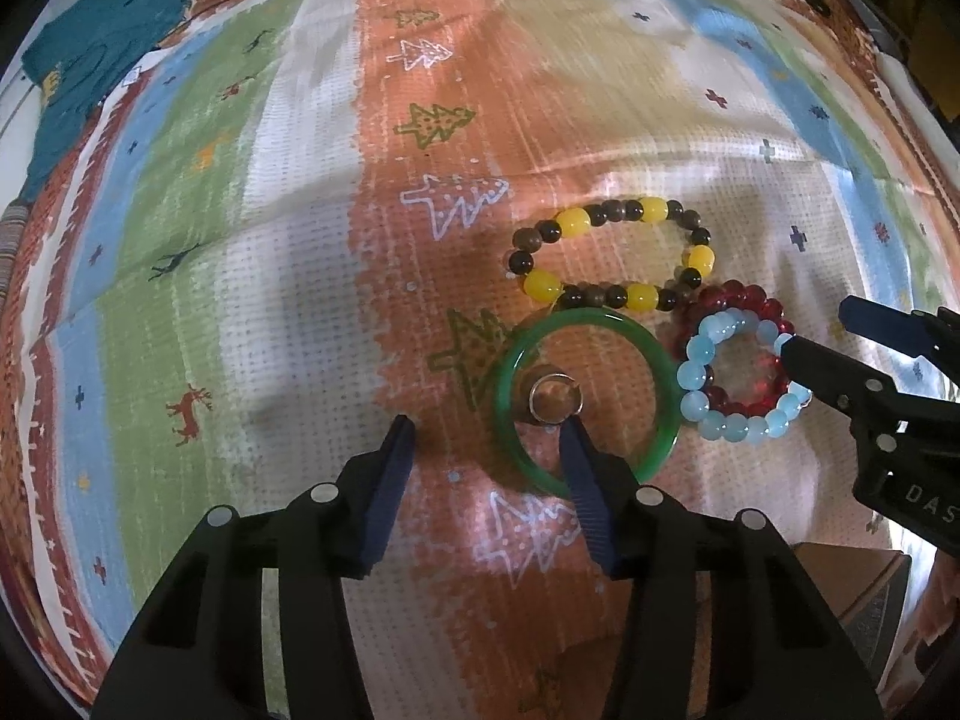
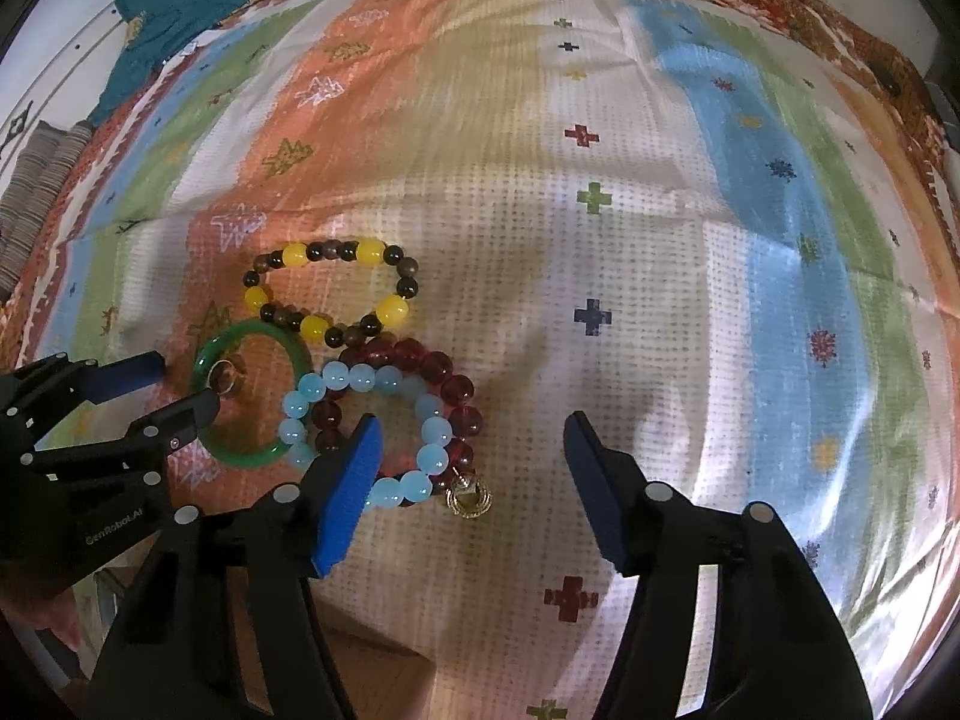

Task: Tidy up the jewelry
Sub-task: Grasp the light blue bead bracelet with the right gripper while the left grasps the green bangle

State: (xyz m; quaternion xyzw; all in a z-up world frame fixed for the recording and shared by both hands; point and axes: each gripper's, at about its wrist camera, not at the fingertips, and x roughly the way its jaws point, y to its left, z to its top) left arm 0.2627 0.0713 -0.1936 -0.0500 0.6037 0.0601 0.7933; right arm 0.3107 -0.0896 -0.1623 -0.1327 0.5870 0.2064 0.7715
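Observation:
A green bangle lies on the patterned cloth with a small silver ring inside it. A yellow-and-brown bead bracelet lies behind it. A light-blue bead bracelet lies on a red bead bracelet. A gold ring lies by them. My left gripper is open, its right finger at the silver ring. My right gripper is open over the blue and red bracelets.
The striped cloth with tree and cross motifs covers the surface. A teal garment lies at the far left. A cardboard box edge shows below the grippers.

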